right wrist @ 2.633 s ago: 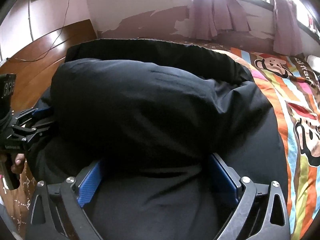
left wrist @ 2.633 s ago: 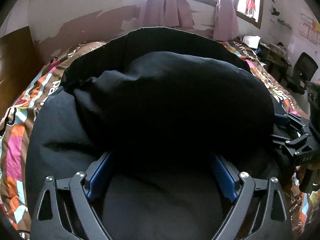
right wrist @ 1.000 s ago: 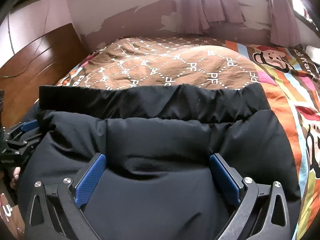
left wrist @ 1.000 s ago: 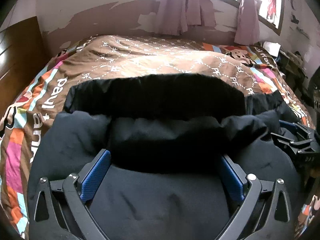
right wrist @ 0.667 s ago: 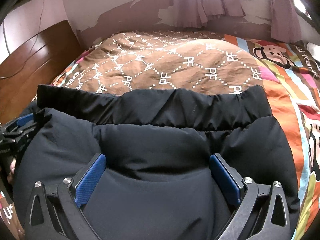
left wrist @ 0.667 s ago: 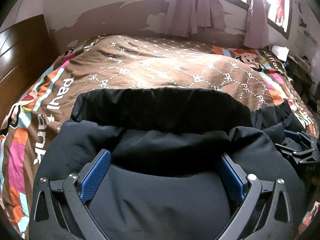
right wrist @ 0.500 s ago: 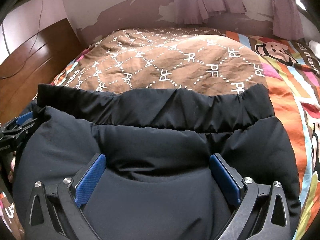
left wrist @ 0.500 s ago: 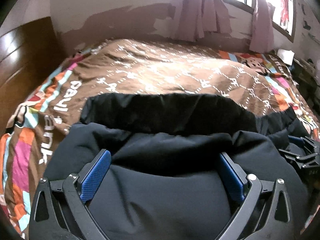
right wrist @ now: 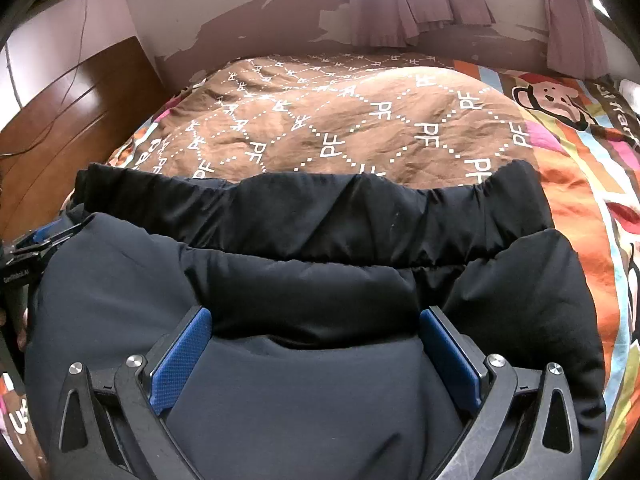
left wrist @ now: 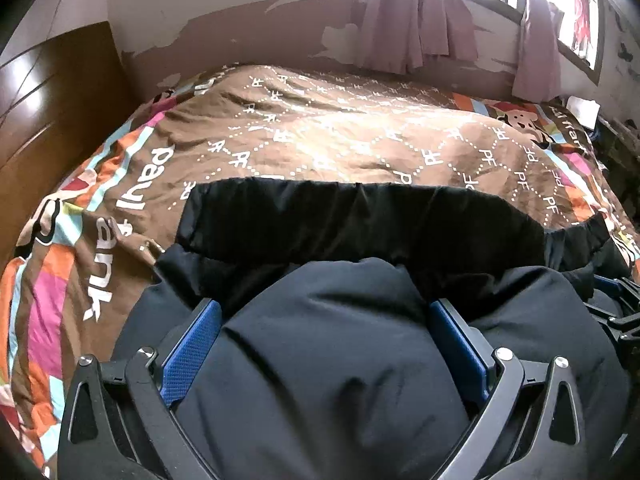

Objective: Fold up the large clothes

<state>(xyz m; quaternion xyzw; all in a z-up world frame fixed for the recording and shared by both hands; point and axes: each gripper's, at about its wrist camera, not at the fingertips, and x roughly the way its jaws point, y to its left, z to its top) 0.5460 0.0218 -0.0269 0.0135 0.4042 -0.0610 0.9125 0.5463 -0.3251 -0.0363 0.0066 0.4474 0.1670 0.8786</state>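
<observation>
Left wrist view: I see my left gripper [left wrist: 326,328] with its blue-padded fingers [left wrist: 192,344] spread wide, and a thick bulge of the black padded jacket [left wrist: 340,360] filling the gap between them. The fabric sits against both pads, so I read it as a wide hold on a bunched fold, though I cannot tell how firmly it is pinched. The jacket lies on the near part of the bed, on the brown patterned bedspread [left wrist: 340,132], with a darker gathered band [left wrist: 360,220] running across just beyond the bulge. My right gripper [left wrist: 618,316] shows at the far right edge, touching the jacket's side.

From the right wrist view, the right gripper [right wrist: 316,332] has its fingers [right wrist: 182,354] spread just as wide, with a puffy fold of the jacket [right wrist: 312,304] pressed between the pads. The gathered band [right wrist: 320,216] stretches across the bedspread [right wrist: 340,120] beyond it. At the left edge the left gripper [right wrist: 38,240] meets the jacket's other side, with a hand [right wrist: 20,320] partly visible beneath it. Purple curtains [right wrist: 416,4] hang at the wall behind the bed.
</observation>
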